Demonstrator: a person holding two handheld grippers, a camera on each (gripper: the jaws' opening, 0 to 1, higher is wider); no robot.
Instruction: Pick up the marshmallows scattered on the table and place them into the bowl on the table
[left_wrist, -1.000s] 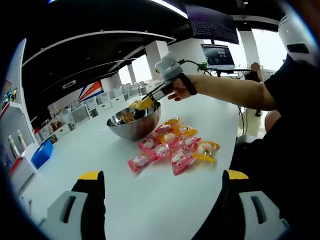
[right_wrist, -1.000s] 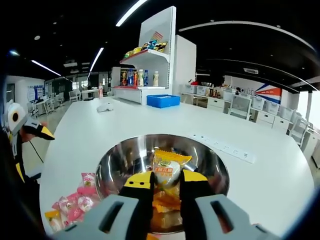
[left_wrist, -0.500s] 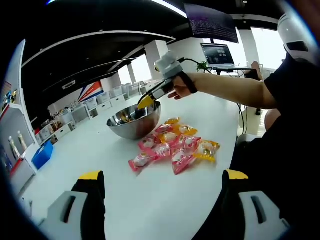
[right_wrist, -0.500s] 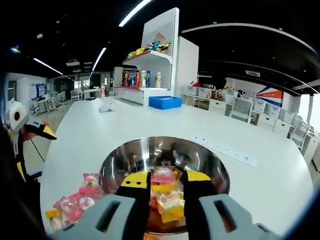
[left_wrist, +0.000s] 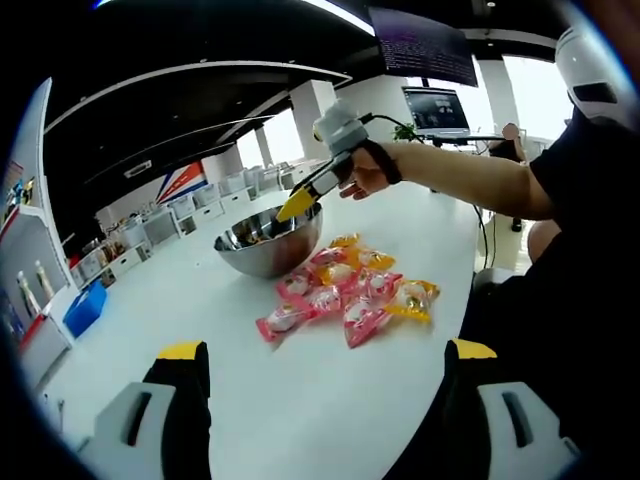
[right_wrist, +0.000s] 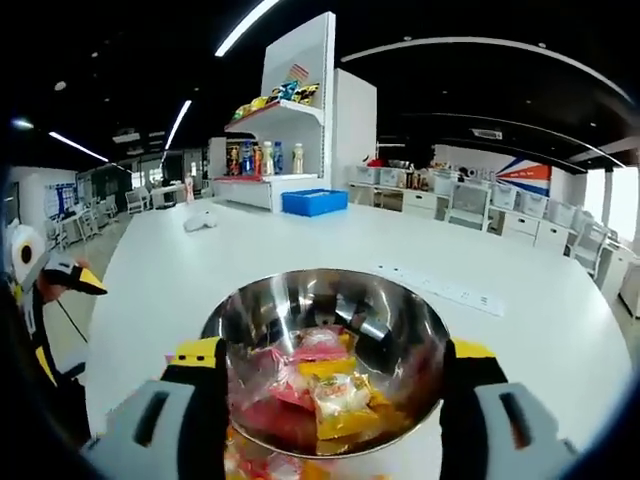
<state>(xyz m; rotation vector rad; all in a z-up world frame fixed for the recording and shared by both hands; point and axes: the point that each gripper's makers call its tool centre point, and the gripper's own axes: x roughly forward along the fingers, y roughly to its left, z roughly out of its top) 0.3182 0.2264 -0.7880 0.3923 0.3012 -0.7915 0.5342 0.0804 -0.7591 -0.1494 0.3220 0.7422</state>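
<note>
Marshmallows in pink and yellow plastic wrappers lie in a loose heap on the white table in the left gripper view, just beside the shiny round steel bowl, which sits at about 10 o'clock from the heap. More wrapped marshmallows rest inside the bowl in the right gripper view, pink and yellow packets piled on its bottom. The left gripper has its yellow-tipped black jaws spread wide and empty, low over bare table at 6 o'clock from the heap. The right gripper is also spread wide with nothing between its jaws, one tip at either side of the bowl. In the left gripper view the right gripper hangs above the bowl's rim at 1 o'clock, held in a person's hand. Across the table at 12 o'clock from the bowl stand a blue rectangular bin and a white shelf with bottles.
</note>
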